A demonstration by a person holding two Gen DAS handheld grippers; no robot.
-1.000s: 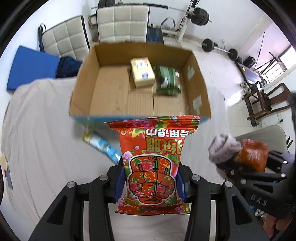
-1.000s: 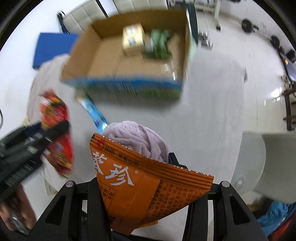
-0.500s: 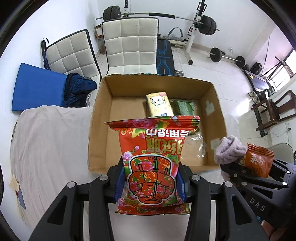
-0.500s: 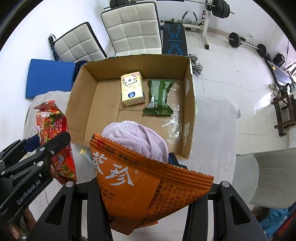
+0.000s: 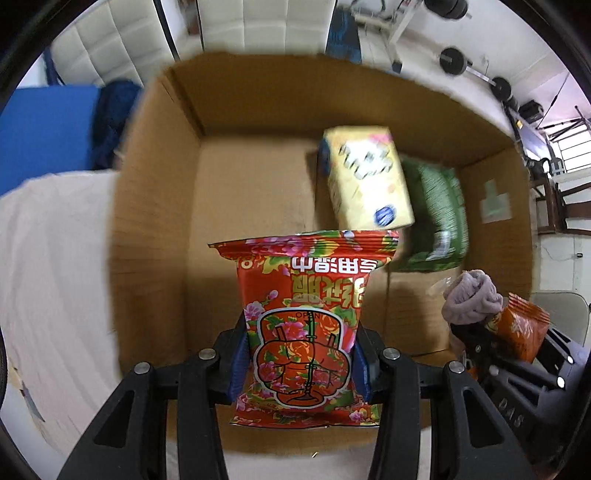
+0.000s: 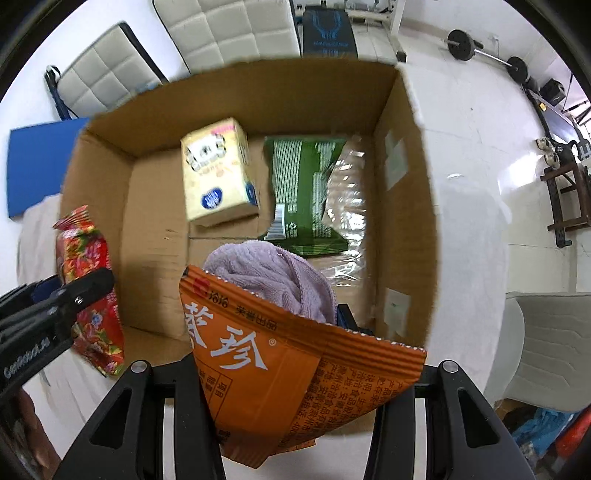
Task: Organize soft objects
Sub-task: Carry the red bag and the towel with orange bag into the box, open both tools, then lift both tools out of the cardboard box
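My left gripper [image 5: 301,363] is shut on a red flowered snack bag [image 5: 306,321] and holds it over the near left part of the open cardboard box [image 5: 155,236]. My right gripper [image 6: 291,354] is shut on an orange snack bag [image 6: 280,373] together with a lilac towel [image 6: 269,269], above the box's near edge [image 6: 402,236]. In the box lie a yellow tissue pack [image 6: 216,170], a green packet [image 6: 303,192] and clear plastic wrap [image 6: 347,206]. The red bag also shows in the right wrist view [image 6: 92,291]. The towel and orange bag show in the left wrist view [image 5: 472,299].
The box stands on a table with a pale cloth [image 5: 55,277]. Behind it are white padded chairs [image 6: 229,29], a blue mat [image 5: 40,125] and gym weights [image 6: 461,44]. A grey chair [image 6: 554,343] stands at the right.
Both grippers have moved forward and down toward the box with their loads; the box now fills both views. The grips have not changed.
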